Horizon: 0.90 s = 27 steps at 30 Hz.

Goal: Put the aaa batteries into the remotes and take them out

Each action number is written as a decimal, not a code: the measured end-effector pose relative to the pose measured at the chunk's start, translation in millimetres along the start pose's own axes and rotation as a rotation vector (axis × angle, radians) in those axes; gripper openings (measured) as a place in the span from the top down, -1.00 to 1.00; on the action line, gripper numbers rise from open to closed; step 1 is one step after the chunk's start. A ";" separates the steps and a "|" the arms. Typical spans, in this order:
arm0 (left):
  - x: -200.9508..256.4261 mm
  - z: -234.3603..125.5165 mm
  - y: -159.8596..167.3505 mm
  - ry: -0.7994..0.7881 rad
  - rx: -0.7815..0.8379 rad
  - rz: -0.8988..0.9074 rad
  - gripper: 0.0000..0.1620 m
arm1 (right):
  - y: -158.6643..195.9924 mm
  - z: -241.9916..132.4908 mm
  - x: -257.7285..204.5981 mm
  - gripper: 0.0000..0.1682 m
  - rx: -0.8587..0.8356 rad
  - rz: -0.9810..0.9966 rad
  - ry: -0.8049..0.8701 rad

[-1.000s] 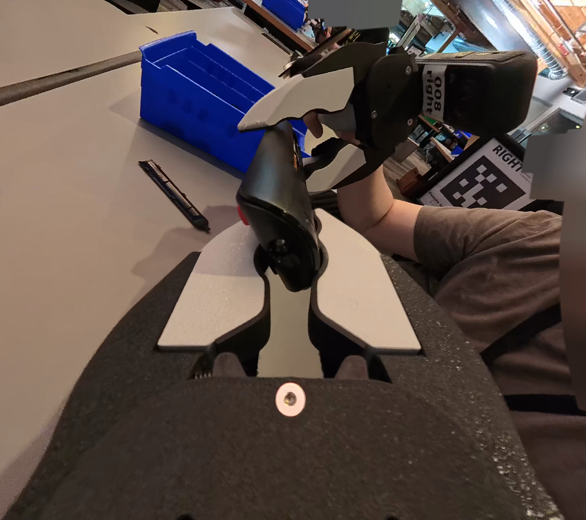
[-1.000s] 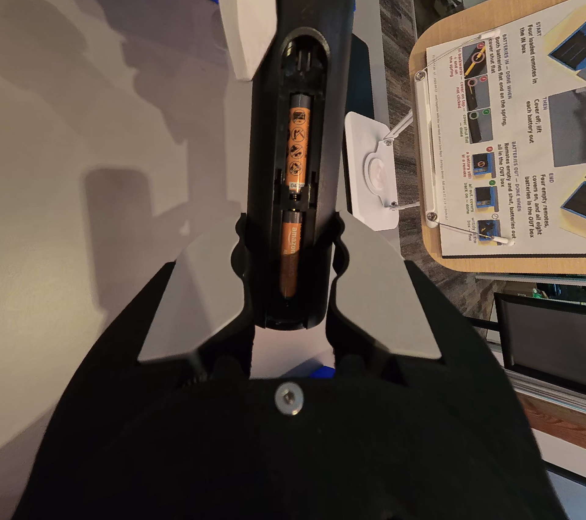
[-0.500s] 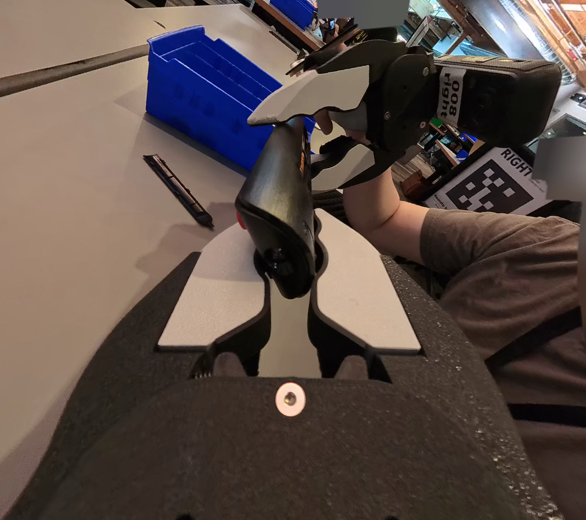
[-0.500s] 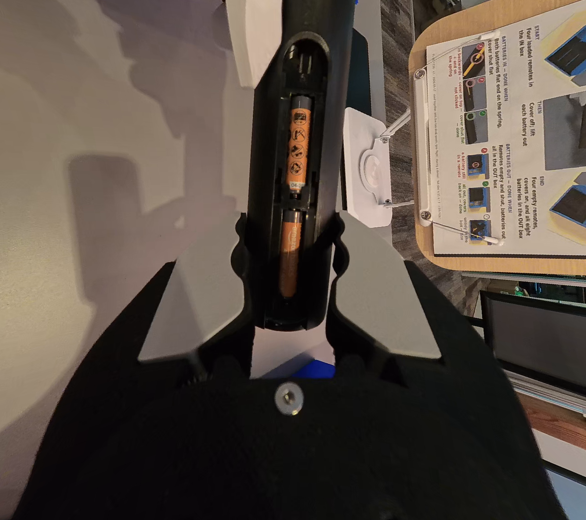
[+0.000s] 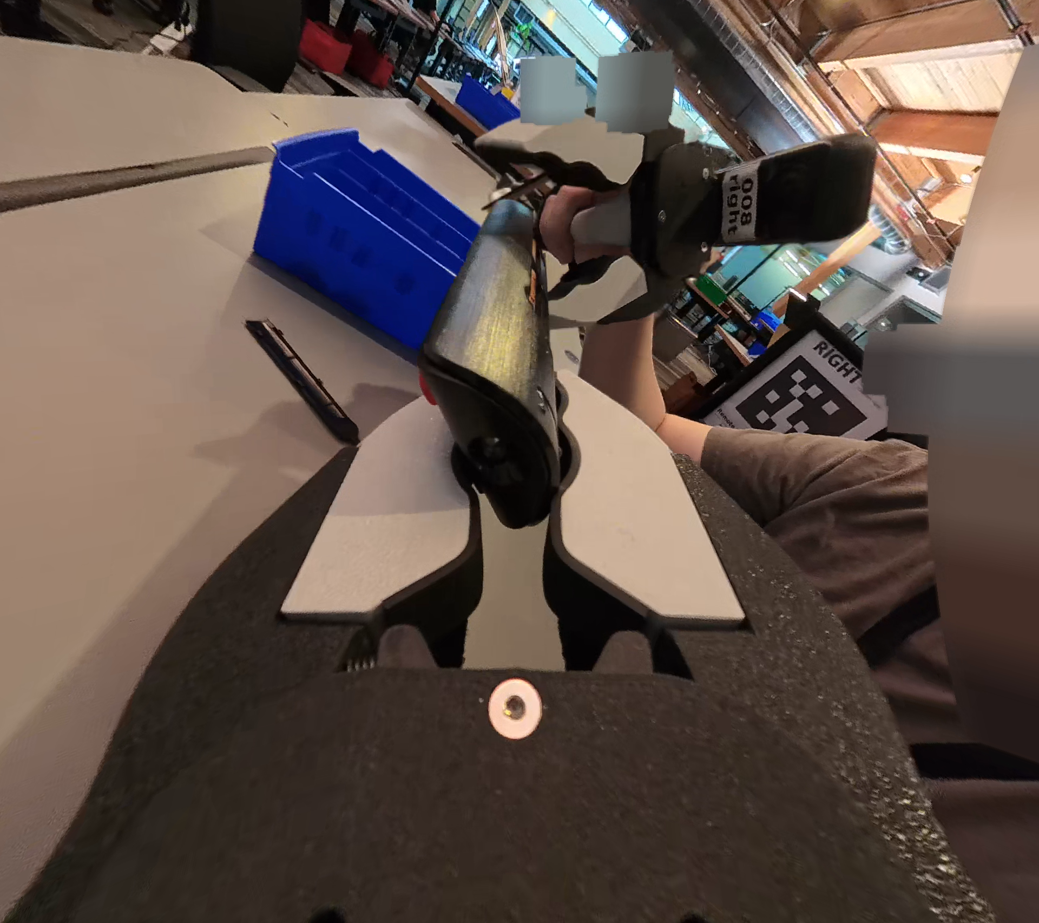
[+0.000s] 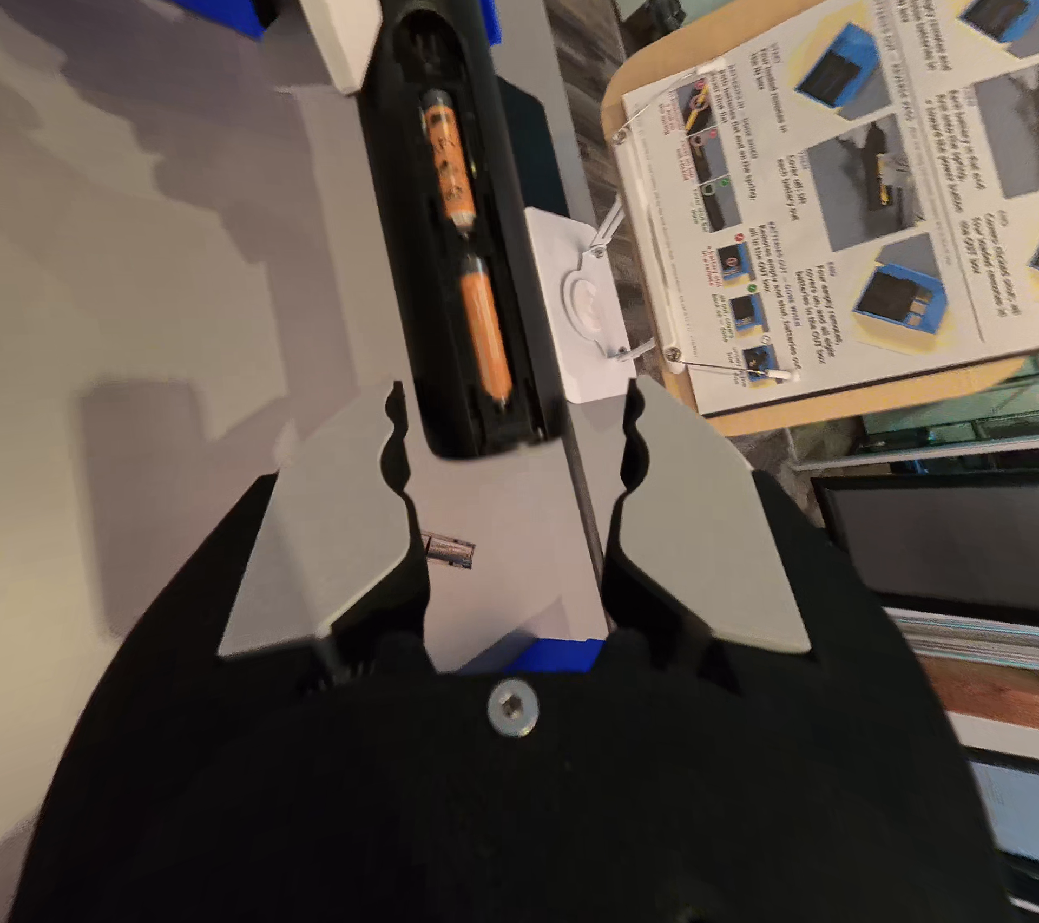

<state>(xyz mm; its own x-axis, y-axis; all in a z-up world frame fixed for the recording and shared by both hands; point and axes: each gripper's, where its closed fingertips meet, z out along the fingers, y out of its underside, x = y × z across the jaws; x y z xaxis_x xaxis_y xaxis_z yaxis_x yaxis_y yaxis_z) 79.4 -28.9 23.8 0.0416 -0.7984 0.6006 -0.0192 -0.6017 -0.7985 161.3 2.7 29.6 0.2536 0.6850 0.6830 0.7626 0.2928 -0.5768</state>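
The left gripper (image 5: 514, 468) is clamped on the lower end of a black remote (image 5: 495, 361), holding it tilted up above the grey table (image 5: 112, 390). The right gripper (image 6: 511, 446) has its fingers spread apart — the remote's end lies just ahead of them, untouched. Two orange batteries (image 6: 466, 243) sit end to end in the uncovered compartment. The battery cover (image 5: 301, 381) lies on the table near a blue bin (image 5: 348, 232).
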 end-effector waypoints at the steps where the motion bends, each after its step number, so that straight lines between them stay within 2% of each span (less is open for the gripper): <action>1: 0.3 -5.3 -4.1 -0.006 0.012 0.005 0.75 | 0.6 -5.8 4.9 0.10 0.024 0.034 -0.004; 4: 1.2 -27.6 -20.7 -0.033 0.067 0.021 0.75 | 13.2 -24.2 17.7 0.13 0.078 0.120 -0.038; 7: -0.8 -57.2 -37.8 -0.092 0.127 0.035 0.75 | 34.4 -32.7 -3.9 0.35 0.125 0.164 -0.254; 8: -1.7 -67.1 -42.6 -0.109 0.146 0.036 0.75 | 44.1 -30.8 -15.2 0.36 0.120 0.161 -0.325; 10: -2.7 -84.7 -51.7 -0.130 0.194 0.035 0.75 | 68.8 -19.0 -39.4 0.52 0.029 0.168 -0.450; 12: -1.8 -98.5 -58.4 -0.127 0.234 0.027 0.75 | 93.8 -3.0 -61.1 0.63 -0.134 0.168 -0.524; 17: 2.9 -114.2 -65.8 -0.097 0.277 0.021 0.74 | 131.3 32.2 -98.0 0.72 -0.412 -0.033 -0.534; 22: 12.4 -117.2 -69.1 -0.049 0.290 0.024 0.74 | 148.2 56.3 -105.0 0.71 -0.486 -0.201 -0.473; 27: 17.7 -113.6 -69.0 -0.024 0.282 0.029 0.74 | 169.0 59.6 -103.0 0.72 -0.562 -0.289 -0.539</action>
<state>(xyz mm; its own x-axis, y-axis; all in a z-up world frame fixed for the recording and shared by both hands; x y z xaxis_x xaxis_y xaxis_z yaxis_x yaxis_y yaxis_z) -32.0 -4.0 94.1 0.0683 -0.8127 0.5787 0.2579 -0.5459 -0.7972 228.6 21.4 -164.9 -0.2088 0.9013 0.3796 0.9738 0.2273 -0.0041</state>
